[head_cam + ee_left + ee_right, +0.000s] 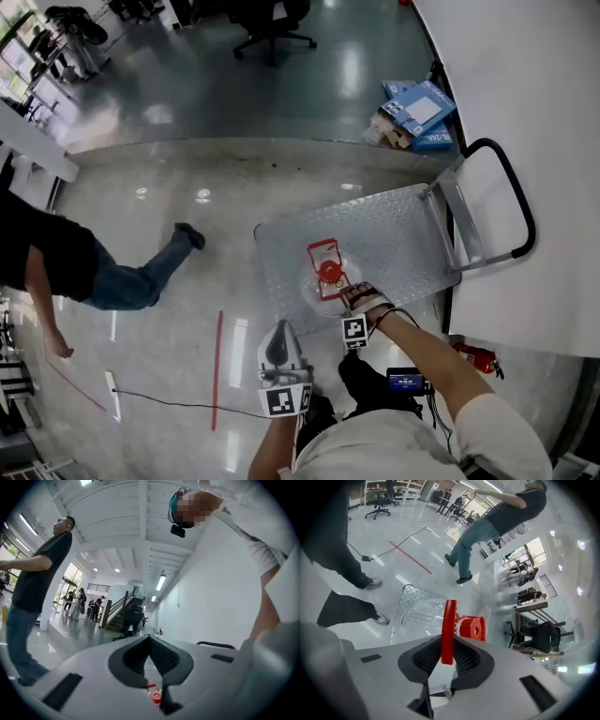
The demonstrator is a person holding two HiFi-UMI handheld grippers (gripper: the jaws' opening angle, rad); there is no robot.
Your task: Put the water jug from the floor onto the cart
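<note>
From the head view, the water jug (317,286) stands on the near left corner of the cart (398,230), close to the deck's edge. The right gripper (346,293) reaches down to its red handle (322,251), while the left gripper (281,328) hangs off the cart's near side, over the floor. In the left gripper view its jaws are clenched together on nothing, pointing level past the cart. In the right gripper view the jaws are clamped on the red handle, with the red cap just beyond and the cart's studded deck under the clear body. The jug looks to be in the setting-down step. Next it must stand steady and fully on the deck, away from the edge, before the right jaws let go.
</note>
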